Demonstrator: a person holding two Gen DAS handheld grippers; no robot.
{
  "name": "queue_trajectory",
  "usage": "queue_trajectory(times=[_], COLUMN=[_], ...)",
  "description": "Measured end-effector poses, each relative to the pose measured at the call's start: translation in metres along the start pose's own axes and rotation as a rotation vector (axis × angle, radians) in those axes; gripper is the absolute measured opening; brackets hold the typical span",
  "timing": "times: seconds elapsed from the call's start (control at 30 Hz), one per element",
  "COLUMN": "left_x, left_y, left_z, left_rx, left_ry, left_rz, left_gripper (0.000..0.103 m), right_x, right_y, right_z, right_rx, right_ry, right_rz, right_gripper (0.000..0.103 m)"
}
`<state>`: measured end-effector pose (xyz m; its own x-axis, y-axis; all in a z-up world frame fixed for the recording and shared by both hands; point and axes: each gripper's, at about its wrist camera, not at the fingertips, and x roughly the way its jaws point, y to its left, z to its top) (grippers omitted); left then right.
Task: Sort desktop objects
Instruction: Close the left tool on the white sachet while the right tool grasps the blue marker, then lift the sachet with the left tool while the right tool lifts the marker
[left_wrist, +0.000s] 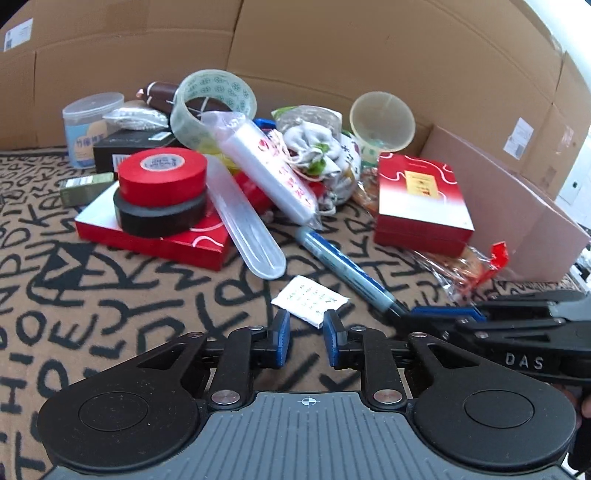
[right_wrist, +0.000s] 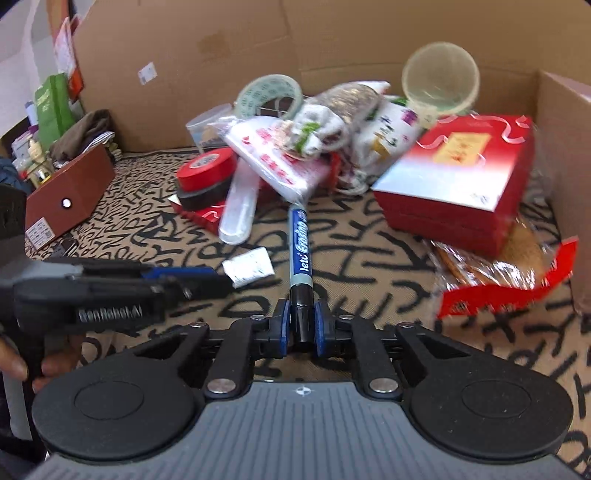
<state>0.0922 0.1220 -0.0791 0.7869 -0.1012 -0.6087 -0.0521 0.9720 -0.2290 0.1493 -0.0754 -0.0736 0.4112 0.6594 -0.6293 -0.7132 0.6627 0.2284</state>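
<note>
Right gripper (right_wrist: 302, 325) clenched on the black cap end of the marker (right_wrist: 301, 251); barrel runs away toward 12 o'clock, far tip almost under the plastic bag (right_wrist: 273, 158). Grip sits at the very end, so expect droop and swing: lift slow, keep the barrel level, pull back toward 6 before raising so the tip clears the bag. Re-grip nearer mid-barrel if it pivots.

Left gripper (left_wrist: 306, 325) released, nothing between the jaws, hovering just short of the white sachet (left_wrist: 310, 300) lying flat at 12 o'clock from it. Thin and flat: come down steep, pinch one edge, no scraping along the cloth. Right gripper close by at 3 o'clock, so stagger the two moves to avoid a knock.

Further out at 11 o'clock: clear tube (left_wrist: 243, 221) leaning on a red flat box (left_wrist: 155, 240), with red tape (left_wrist: 162, 173) stacked on black tape (left_wrist: 159, 218). At 1 o'clock a second red box (left_wrist: 421, 199) lying partly on a crinkly snack packet (left_wrist: 476, 266). Behind, a heap: clear tape roll (left_wrist: 212, 107), drawstring pouch (left_wrist: 314, 147), cup (left_wrist: 382, 122), round tub (left_wrist: 90, 125).

Counter covered with a tan cloth (left_wrist: 110, 302) printed with black letters, soft and grippy, thin items may snag. Cardboard sheets (left_wrist: 332, 48) wall the back and sides; a brown box (right_wrist: 70, 188) and shelf clutter at 10 o'clock in the right view.
</note>
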Motion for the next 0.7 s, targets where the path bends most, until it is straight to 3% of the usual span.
queue_trajectory(times=[0.17,0.7], left_x=[0.002,0.017], left_y=[-0.009,-0.012], left_z=[0.003,0.007], left_rx=[0.061,0.132], left_ry=[-0.006,-0.005], left_rz=[0.007,-0.014], left_gripper=[0.049,0.055], right_x=[0.001,0.015], right_y=[0.002,-0.002], right_z=[0.002,0.011], right_rx=[-0.007,-0.007], right_ry=[-0.016,-0.028], right_rz=[-0.005,-0.001], right_gripper=[0.022,0.032])
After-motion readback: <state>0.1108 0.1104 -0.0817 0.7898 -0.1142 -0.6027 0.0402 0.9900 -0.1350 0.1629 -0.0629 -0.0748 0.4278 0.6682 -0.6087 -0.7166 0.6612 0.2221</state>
